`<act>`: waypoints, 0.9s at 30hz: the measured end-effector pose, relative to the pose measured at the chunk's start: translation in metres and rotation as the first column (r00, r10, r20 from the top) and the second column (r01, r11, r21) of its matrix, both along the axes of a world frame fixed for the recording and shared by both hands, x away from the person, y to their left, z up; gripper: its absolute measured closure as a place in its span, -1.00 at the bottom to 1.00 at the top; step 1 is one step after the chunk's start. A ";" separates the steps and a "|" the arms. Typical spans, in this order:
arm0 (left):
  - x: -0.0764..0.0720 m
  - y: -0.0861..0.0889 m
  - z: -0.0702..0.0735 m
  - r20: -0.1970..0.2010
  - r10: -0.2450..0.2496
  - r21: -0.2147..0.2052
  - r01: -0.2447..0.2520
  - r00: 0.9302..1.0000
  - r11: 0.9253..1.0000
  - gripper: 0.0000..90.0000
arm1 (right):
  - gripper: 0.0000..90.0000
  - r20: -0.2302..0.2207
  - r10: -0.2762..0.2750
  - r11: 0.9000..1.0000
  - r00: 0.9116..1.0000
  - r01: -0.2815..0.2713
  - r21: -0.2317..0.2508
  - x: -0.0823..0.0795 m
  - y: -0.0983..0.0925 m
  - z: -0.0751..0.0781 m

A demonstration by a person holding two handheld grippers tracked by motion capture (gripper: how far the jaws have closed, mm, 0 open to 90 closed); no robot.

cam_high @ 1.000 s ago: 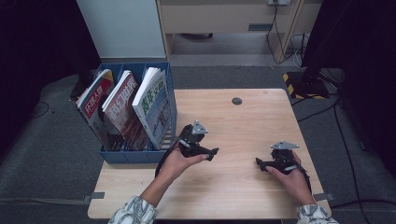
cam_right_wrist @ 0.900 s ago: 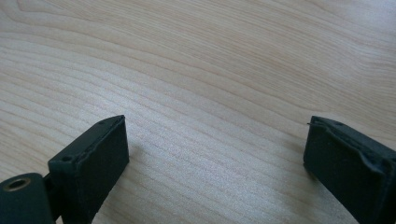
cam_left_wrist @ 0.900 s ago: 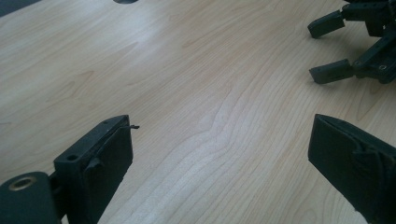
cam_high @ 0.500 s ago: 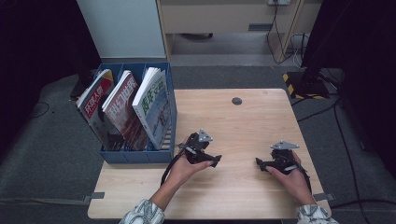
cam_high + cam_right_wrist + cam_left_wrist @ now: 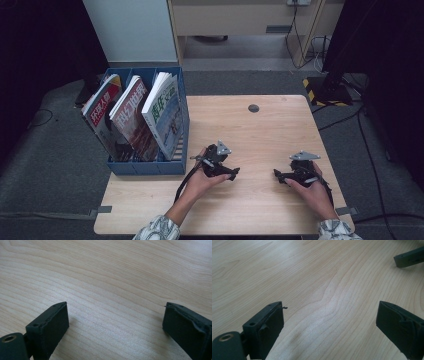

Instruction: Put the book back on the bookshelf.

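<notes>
Both grippers' fingers apart: left gripper (image 5: 231, 173) pointing right, right gripper (image 5: 278, 174) left.

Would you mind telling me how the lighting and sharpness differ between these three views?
High view: table brightly lit, surroundings dark. Left gripper view: soft sheen on the wood between the jaws, far edge blurred. Right gripper view: even light, faint shadow beside the left jaw.

A light wooden table (image 5: 270, 125) is seen, with a small dark round spot (image 5: 253, 108) near its far edge. At its left edge a blue file box (image 5: 145, 165) is set — three magazines (image 5: 162, 115) are leaned in its compartments. Cables (image 5: 370, 150) are trailed over the grey floor.
</notes>
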State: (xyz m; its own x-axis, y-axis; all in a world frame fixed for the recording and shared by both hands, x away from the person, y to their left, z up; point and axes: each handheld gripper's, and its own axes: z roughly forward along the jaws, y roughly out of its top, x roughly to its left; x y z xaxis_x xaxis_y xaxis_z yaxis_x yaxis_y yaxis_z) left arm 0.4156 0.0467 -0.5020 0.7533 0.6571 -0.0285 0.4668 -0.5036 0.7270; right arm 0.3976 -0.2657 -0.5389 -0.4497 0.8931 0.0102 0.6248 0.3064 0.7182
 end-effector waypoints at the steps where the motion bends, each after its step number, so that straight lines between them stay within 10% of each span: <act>1: 0.000 0.000 0.000 0.000 0.000 0.000 0.000 1.000 1.000 -0.84 | -0.84 0.000 0.000 1.000 1.000 0.000 0.000 0.000 0.000 0.000; 27: 0.018 0.005 -0.031 -0.036 0.091 0.076 -0.088 0.995 0.993 -0.88 | -0.84 -0.001 0.002 1.000 1.000 -0.002 -0.001 -0.001 0.000 0.000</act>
